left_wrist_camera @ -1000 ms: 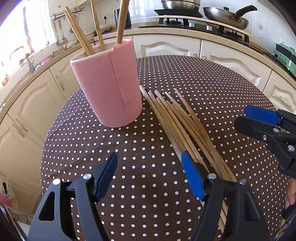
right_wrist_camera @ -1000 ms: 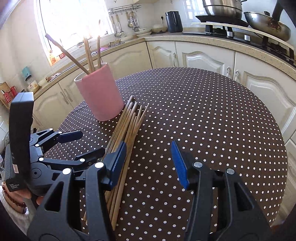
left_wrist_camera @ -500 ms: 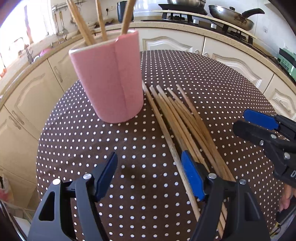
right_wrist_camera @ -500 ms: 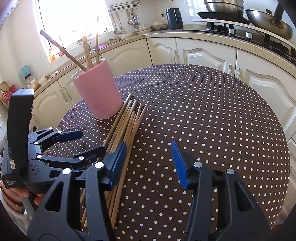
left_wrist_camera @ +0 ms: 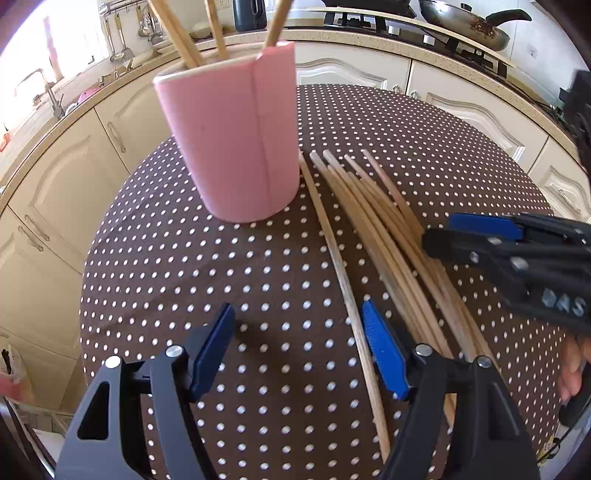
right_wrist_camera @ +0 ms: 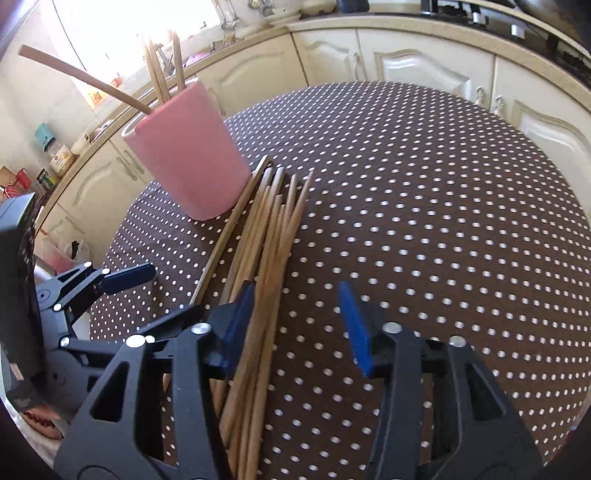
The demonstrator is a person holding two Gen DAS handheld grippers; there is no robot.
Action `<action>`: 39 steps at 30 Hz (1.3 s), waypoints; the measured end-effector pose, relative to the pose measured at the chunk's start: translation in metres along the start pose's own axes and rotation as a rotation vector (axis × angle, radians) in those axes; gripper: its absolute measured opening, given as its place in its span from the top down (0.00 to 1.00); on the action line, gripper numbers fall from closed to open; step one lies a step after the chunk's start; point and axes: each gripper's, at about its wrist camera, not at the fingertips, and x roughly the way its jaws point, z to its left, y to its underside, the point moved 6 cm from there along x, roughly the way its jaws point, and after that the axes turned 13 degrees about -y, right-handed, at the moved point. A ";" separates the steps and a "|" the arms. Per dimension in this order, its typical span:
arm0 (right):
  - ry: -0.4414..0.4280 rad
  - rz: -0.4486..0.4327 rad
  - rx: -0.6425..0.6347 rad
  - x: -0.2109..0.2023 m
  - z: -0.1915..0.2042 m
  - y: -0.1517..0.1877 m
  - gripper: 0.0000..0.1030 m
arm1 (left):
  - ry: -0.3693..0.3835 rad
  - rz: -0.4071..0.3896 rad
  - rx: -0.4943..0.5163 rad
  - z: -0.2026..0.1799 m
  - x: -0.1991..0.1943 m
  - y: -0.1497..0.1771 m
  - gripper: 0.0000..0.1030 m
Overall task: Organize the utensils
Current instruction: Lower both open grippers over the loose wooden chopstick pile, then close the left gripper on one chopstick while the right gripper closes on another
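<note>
A pink cup with several chopsticks upright in it stands on the brown dotted table. Beside it lies a bundle of wooden chopsticks. One chopstick lies apart on the cup's side. My left gripper is open just above the table, that lone chopstick running just inside its right finger. My right gripper hangs over the bundle with its jaws closing; some chopsticks lie between them against the left pad, not pinched.
Cream cabinets and a curved counter ring the table behind the cup. A stove with a pan is at the back right, a sink and tap at the left. The table's edge drops off left of the cup.
My right gripper has moved left and down over the chopstick bundle, and its jaws have narrowed. The left gripper has stayed put and kept its opening, tilting slightly.
</note>
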 end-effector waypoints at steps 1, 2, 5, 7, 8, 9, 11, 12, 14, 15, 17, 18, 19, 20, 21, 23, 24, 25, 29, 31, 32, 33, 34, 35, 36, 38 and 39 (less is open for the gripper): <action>0.001 0.004 -0.002 0.001 0.001 -0.001 0.67 | 0.005 0.003 -0.003 0.002 0.000 0.002 0.32; 0.001 0.012 -0.003 0.003 0.002 -0.002 0.67 | 0.010 0.007 -0.007 0.004 0.000 0.005 0.32; 0.003 0.033 -0.007 0.006 0.004 -0.002 0.79 | 0.013 0.009 -0.002 0.010 -0.002 0.011 0.35; 0.003 0.042 -0.006 0.008 0.004 -0.003 0.87 | 0.019 0.014 0.001 0.011 -0.002 0.013 0.37; 0.002 0.042 -0.004 0.008 0.003 -0.002 0.87 | 0.022 0.014 0.003 0.011 -0.001 0.012 0.38; 0.000 0.041 0.002 0.007 0.002 -0.002 0.88 | 0.027 0.013 0.001 0.011 -0.001 0.011 0.39; -0.015 0.038 0.016 0.006 0.000 0.000 0.89 | 0.051 0.014 -0.010 0.008 0.000 0.003 0.40; -0.023 0.037 0.025 0.004 -0.002 0.000 0.90 | 0.060 0.015 -0.013 0.005 0.001 -0.001 0.41; -0.022 0.032 0.031 0.001 -0.008 -0.001 0.90 | 0.053 0.018 -0.014 0.001 0.005 -0.011 0.46; -0.019 0.030 0.032 -0.003 -0.010 0.000 0.90 | 0.053 0.019 -0.016 -0.001 0.006 -0.015 0.47; -0.013 0.027 0.031 -0.008 -0.015 0.000 0.90 | 0.055 0.024 -0.028 -0.002 0.009 -0.023 0.54; -0.012 0.027 0.033 -0.010 -0.017 -0.001 0.90 | 0.049 0.027 -0.032 -0.003 0.010 -0.026 0.55; -0.009 0.027 0.033 -0.012 -0.018 -0.001 0.90 | 0.045 0.028 -0.036 -0.003 0.011 -0.029 0.58; -0.006 0.026 0.033 -0.014 -0.019 -0.002 0.90 | 0.035 0.027 -0.034 -0.003 0.013 -0.032 0.61; -0.006 0.029 0.033 -0.014 -0.021 -0.003 0.90 | 0.023 0.027 -0.033 -0.004 0.013 -0.035 0.64; -0.008 0.037 0.034 -0.014 -0.022 -0.004 0.90 | 0.003 0.025 -0.030 -0.006 0.014 -0.039 0.71; -0.004 0.046 0.034 -0.012 -0.023 -0.003 0.90 | 0.006 0.023 -0.032 -0.007 0.014 -0.040 0.73; -0.006 0.060 0.038 -0.010 -0.024 -0.002 0.90 | 0.002 0.019 -0.029 -0.008 0.014 -0.042 0.75; -0.012 0.067 0.066 -0.006 -0.027 -0.009 0.90 | 0.009 0.005 -0.018 -0.015 0.012 -0.046 0.94; 0.003 0.078 0.069 -0.005 -0.028 -0.009 0.90 | 0.017 0.003 -0.025 -0.014 0.012 -0.045 0.95; 0.003 0.083 0.067 -0.005 -0.027 -0.009 0.90 | 0.021 -0.001 -0.027 -0.013 0.012 -0.043 0.95; 0.015 0.088 0.059 -0.004 -0.026 -0.010 0.90 | 0.027 -0.003 -0.034 -0.013 0.011 -0.042 0.95; 0.029 0.096 0.052 -0.003 -0.025 -0.012 0.90 | 0.032 -0.003 -0.037 -0.011 0.009 -0.039 0.95; 0.034 0.105 0.051 0.000 -0.022 -0.011 0.90 | 0.035 -0.003 -0.033 -0.011 0.007 -0.037 0.95; 0.047 0.112 0.045 0.002 -0.020 -0.012 0.90 | 0.036 -0.003 -0.031 -0.011 0.006 -0.035 0.95; 0.082 0.134 0.025 0.006 -0.013 -0.012 0.90 | 0.036 -0.004 -0.025 -0.011 0.003 -0.030 0.95; 0.109 0.153 0.005 0.008 -0.010 -0.013 0.90 | 0.038 -0.004 -0.024 -0.010 0.002 -0.027 0.95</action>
